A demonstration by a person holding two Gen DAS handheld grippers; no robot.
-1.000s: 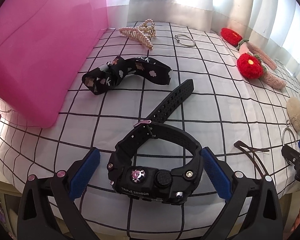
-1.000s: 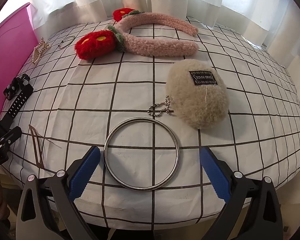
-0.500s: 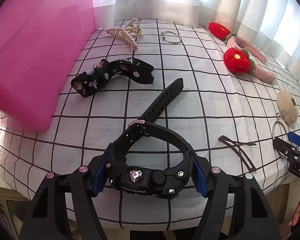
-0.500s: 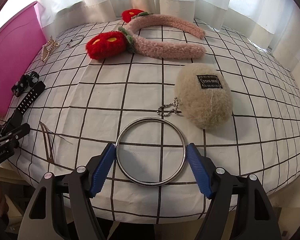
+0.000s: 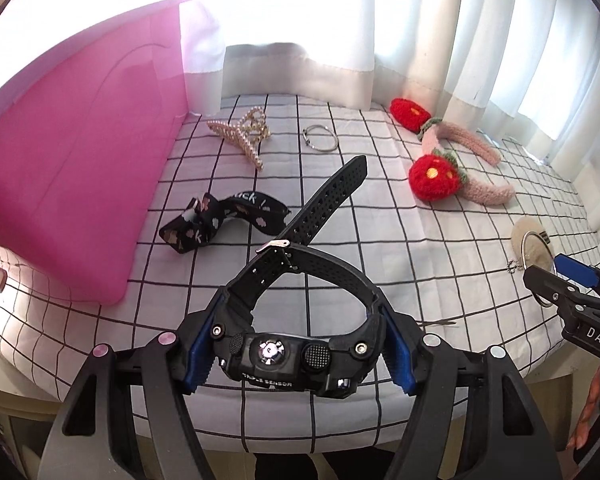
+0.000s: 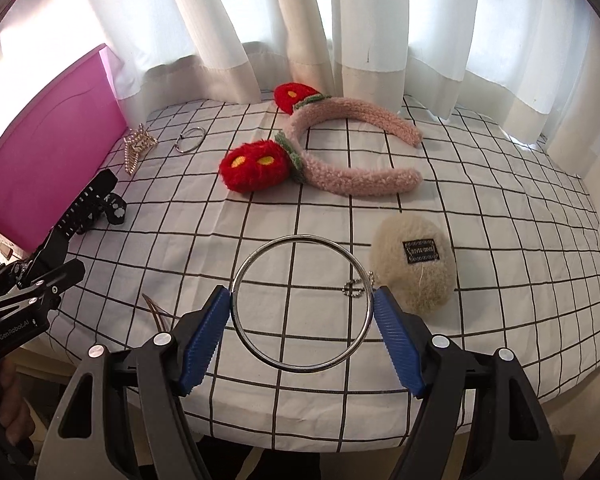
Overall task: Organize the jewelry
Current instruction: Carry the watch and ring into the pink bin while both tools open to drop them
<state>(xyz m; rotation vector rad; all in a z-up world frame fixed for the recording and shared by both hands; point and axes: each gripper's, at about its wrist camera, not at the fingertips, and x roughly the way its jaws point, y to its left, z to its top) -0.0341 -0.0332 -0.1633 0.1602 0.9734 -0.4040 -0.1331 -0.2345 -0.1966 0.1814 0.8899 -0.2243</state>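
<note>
Watch (image 5: 296,344), bangle (image 6: 302,304) now lifted between tongs.

The left tool (image 5: 298,354) is closed on the case of a black watch (image 5: 296,356), with one blue pad pressing each side of it. The right tool (image 6: 302,318) is closed on a large metal ring (image 6: 303,303), with its blue pads touching the ring's left and right edges. Seen from the watch, the right tool stands to the right, well apart. Both tools are raised a little above the tabletop (image 6: 480,208).
</note>
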